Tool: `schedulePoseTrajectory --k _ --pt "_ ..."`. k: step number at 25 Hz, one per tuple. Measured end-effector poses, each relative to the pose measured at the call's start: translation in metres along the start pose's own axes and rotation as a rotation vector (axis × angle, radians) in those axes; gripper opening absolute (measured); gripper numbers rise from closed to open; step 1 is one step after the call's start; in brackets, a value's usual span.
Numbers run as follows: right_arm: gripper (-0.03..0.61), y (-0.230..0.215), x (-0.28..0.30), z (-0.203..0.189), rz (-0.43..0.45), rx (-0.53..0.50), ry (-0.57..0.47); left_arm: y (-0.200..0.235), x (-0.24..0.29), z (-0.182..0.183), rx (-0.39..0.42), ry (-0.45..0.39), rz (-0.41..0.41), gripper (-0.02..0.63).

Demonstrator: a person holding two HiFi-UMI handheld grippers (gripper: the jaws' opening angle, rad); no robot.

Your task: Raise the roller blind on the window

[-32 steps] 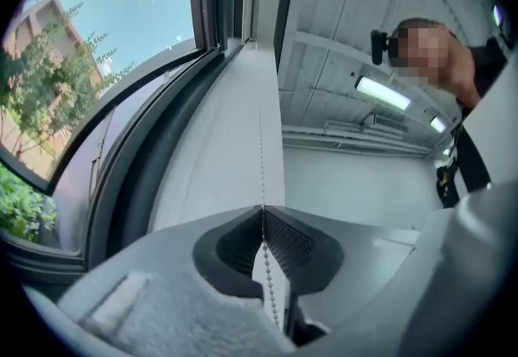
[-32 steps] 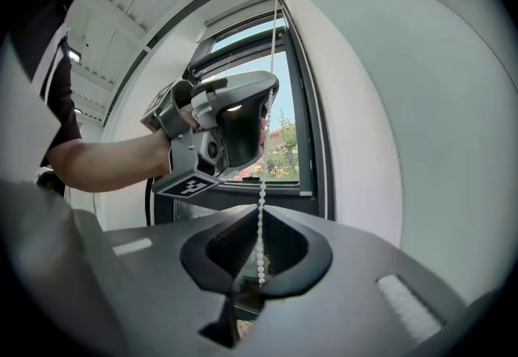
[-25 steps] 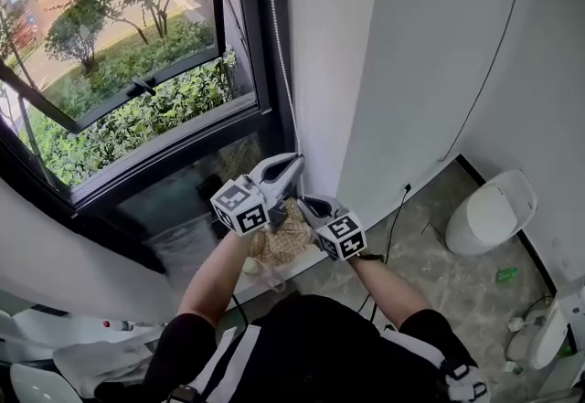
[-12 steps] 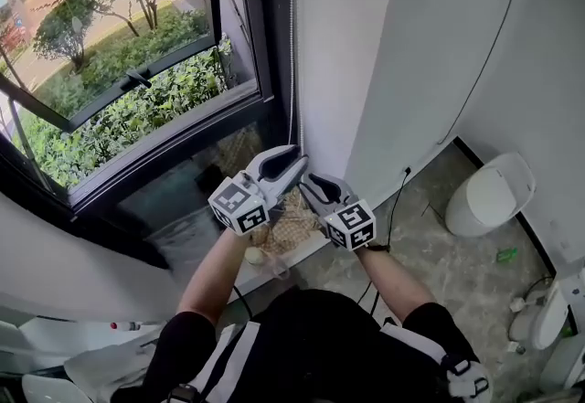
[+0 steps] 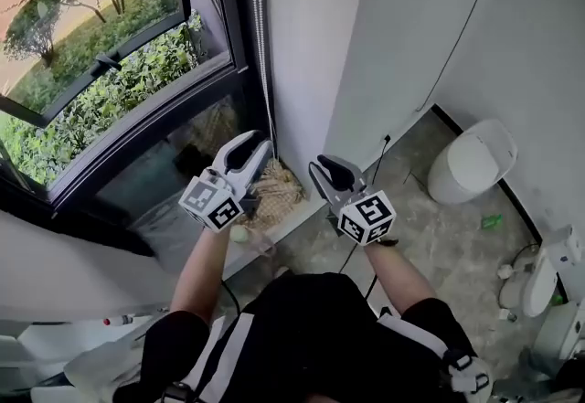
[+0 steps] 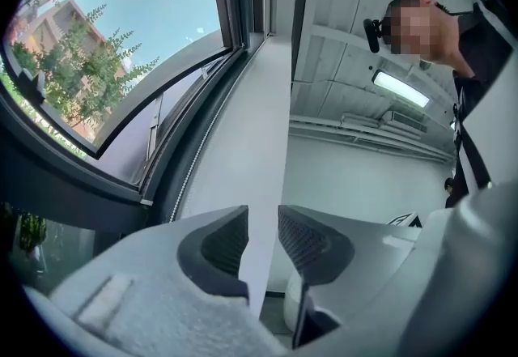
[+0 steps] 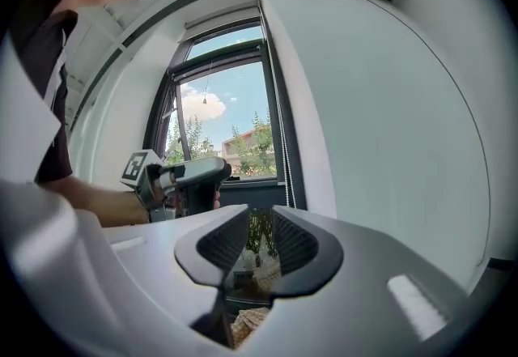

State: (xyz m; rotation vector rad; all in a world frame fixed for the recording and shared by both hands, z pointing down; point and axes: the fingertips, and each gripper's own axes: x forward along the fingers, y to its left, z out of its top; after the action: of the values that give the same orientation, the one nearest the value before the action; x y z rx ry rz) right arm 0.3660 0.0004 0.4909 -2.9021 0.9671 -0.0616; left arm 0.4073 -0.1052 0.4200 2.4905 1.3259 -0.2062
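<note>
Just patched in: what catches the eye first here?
The big dark-framed window fills the upper left, its bead chain hanging down the frame's right edge. Below it, the left tool and right tool stand side by side, empty; the left's jaws just opened, the right's just narrowed slightly.

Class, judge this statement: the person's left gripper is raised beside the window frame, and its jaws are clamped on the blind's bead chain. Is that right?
Not quite. The left gripper is raised beside the window frame, but its jaws are not clamped on anything. They stand apart, having just been opening, with nothing between them. The bead chain hangs outside them along the frame. The left gripper view shows the empty gap.
</note>
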Motion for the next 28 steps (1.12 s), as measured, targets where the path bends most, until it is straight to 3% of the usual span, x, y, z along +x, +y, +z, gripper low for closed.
schedulePoseTrajectory --k 8,22,24,26,28 --pt "0.064 -0.009 -0.062 0.007 0.08 0.015 -0.055 -0.046 -0.008 -0.023 0.045 -0.01 0.116 0.12" --pt "0.024 0.006 -0.2 -0.018 0.262 0.049 0.022 -0.207 -0.046 -0.072 0.058 -0.02 0.336 0.118" --pt "0.012 0.016 -0.208 -0.016 0.282 0.051 0.019 -0.217 -0.061 -0.074 0.069 -0.001 0.386 0.085" --pt "0.006 0.026 -0.217 -0.017 0.297 0.051 0.021 -0.229 -0.08 -0.078 0.054 0.018 0.423 0.0" --pt "0.005 0.036 -0.226 -0.021 0.311 0.055 0.029 -0.243 -0.096 -0.084 0.044 0.038 0.431 0.0"
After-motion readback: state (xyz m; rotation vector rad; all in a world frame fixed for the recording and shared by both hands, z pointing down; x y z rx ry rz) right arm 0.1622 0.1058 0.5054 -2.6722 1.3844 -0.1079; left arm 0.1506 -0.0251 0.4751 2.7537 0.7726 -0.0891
